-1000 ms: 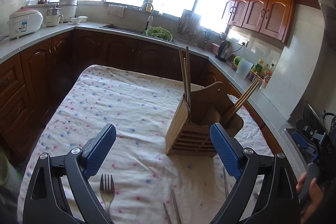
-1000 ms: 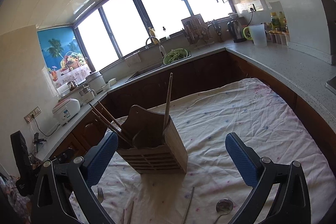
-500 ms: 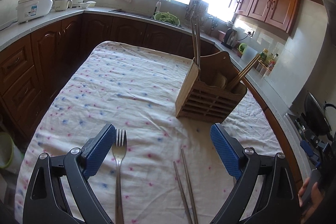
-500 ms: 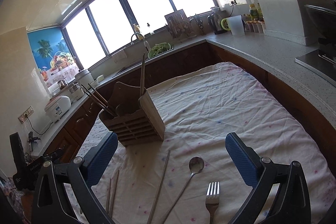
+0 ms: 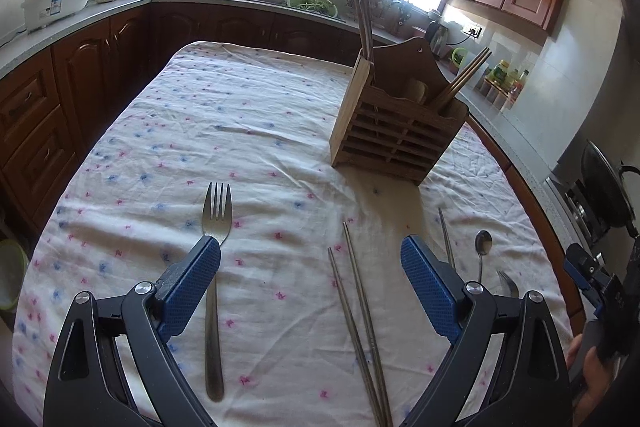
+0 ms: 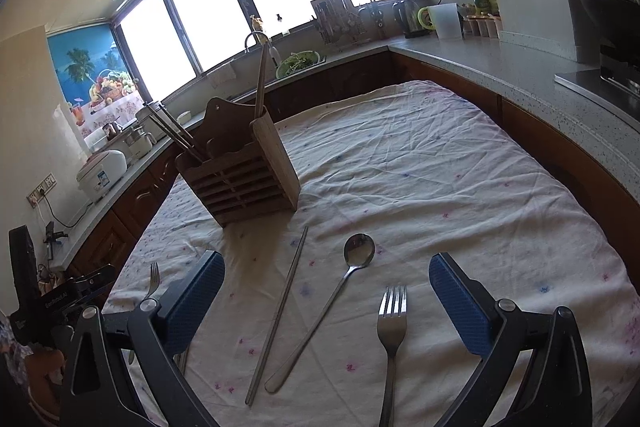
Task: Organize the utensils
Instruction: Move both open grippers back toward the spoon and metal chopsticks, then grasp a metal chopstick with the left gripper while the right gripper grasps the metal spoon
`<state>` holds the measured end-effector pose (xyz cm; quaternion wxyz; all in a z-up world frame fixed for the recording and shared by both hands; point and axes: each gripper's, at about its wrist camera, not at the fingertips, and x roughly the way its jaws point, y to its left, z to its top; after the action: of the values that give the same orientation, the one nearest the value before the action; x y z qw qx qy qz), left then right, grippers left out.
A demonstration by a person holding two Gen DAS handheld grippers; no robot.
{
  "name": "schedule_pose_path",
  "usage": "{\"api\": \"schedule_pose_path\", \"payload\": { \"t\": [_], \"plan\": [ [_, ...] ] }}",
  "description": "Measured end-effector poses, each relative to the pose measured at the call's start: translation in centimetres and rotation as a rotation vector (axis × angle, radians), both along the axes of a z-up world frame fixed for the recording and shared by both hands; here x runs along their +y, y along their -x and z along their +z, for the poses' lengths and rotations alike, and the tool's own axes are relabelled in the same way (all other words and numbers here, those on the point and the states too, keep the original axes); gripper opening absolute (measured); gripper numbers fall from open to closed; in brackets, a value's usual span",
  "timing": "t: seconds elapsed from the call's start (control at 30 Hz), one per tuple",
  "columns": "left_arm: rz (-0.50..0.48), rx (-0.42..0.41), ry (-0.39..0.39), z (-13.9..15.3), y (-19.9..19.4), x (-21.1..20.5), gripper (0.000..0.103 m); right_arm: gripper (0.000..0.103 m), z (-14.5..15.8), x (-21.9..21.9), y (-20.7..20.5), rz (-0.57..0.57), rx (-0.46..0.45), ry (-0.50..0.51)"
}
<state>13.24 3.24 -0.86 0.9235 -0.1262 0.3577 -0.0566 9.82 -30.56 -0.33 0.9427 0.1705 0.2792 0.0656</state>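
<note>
a slatted brown wooden utensil holder (image 5: 396,131) stands upright on the white cloth with pink and blue flecks (image 5: 248,131) that covers the table, with wooden chopsticks (image 5: 464,79) leaning out of its compartments. the left gripper (image 5: 310,291) hangs above the near part of the cloth, its blue-padded fingers (image 5: 188,291) spread wide and holding nothing; a silver metal fork (image 5: 214,267) lies partly under the left finger, and a pair of metal chopsticks (image 5: 360,315) lies between the two. the right gripper (image 6: 326,301) is likewise spread wide and empty above a single metal chopstick (image 6: 280,311), a long-handled silver spoon (image 6: 336,299) and a second silver fork (image 6: 391,335), all lying apart on the cloth near the holder.
</note>
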Motion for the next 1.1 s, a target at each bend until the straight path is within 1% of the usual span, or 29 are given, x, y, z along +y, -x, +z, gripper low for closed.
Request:
{"api": "schedule_pose_path", "payload": {
  "t": [0.2,0.5,0.67,0.83,0.97,1.07,1.1],
  "plan": [
    [-0.025,0.023,-0.018,-0.7,-0.3,-0.7,0.094,0.103,-0.5,0.0,-0.3,0.0,0.013,-0.002],
    [-0.084,0.068,-0.058,-2.3,-1.7,-2.4,0.094,0.103,-1.4,0.3,-1.8,0.012,0.043,0.007],
    [-0.109,0.082,-0.057,-2.9,-2.6,-2.9,0.093,0.101,-1.4,1.2,-2.9,0.034,0.049,0.018],
    [-0.154,0.111,-0.071,-3.3,-3.9,-3.9,0.078,0.087,-1.8,2.4,-4.5,0.071,0.08,0.036],
    [-0.183,0.133,-0.083,-3.8,-4.9,-4.7,0.072,0.083,-2.7,2.6,-6.0,0.064,0.132,0.053],
    [-0.199,0.16,-0.097,-4.3,-5.9,-5.3,0.065,0.082,-3.6,2.4,-7.3,0.054,0.174,0.075],
    [-0.205,0.171,-0.098,-4.5,-6.3,-5.5,0.062,0.08,-4.0,2.2,-7.8,0.049,0.191,0.082]
  ]
}}
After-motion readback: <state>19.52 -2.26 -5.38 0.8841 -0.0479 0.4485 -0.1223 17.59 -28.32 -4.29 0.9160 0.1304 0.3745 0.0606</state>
